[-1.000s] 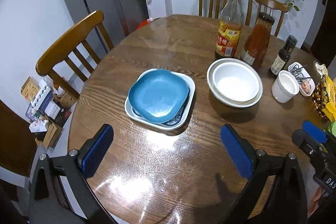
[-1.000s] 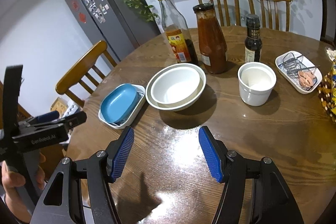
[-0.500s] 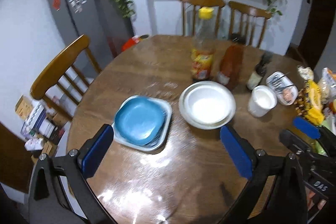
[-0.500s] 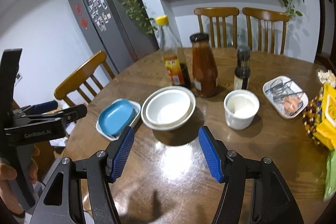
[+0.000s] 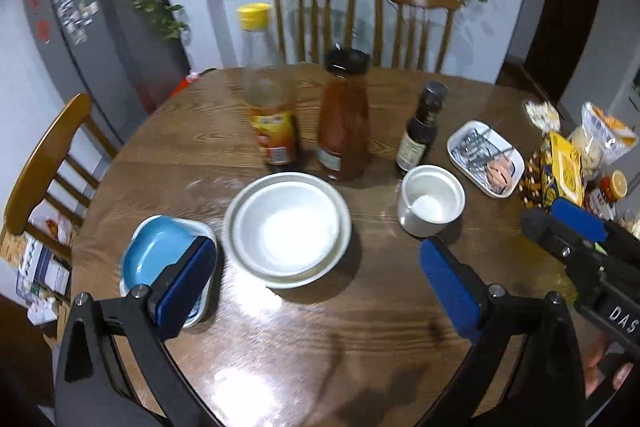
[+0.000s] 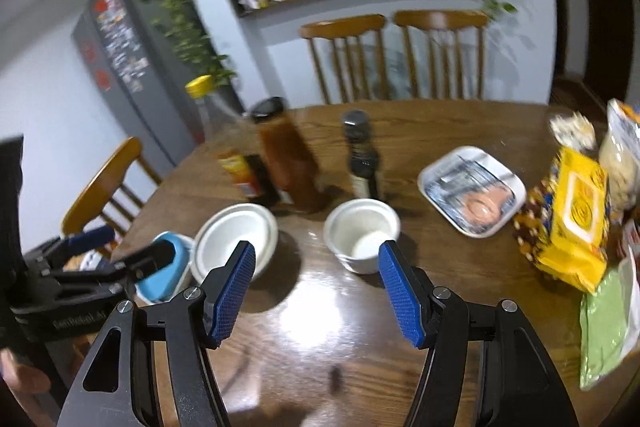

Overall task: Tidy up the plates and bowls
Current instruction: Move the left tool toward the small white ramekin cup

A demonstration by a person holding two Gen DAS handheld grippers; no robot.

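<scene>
Both tongs, left (image 5: 316,287) and right (image 6: 316,291), are held apart, empty. Nested white bowls (image 5: 288,227) lie just ahead; a rim grasp is probably called for next.

On the round wooden table (image 5: 200,155) a blue plate (image 5: 158,249) sits nested in a white square dish (image 5: 208,233). Just beside it to the right, two white bowls (image 5: 286,227) are stacked upright, one inside the other, both empty.
</scene>
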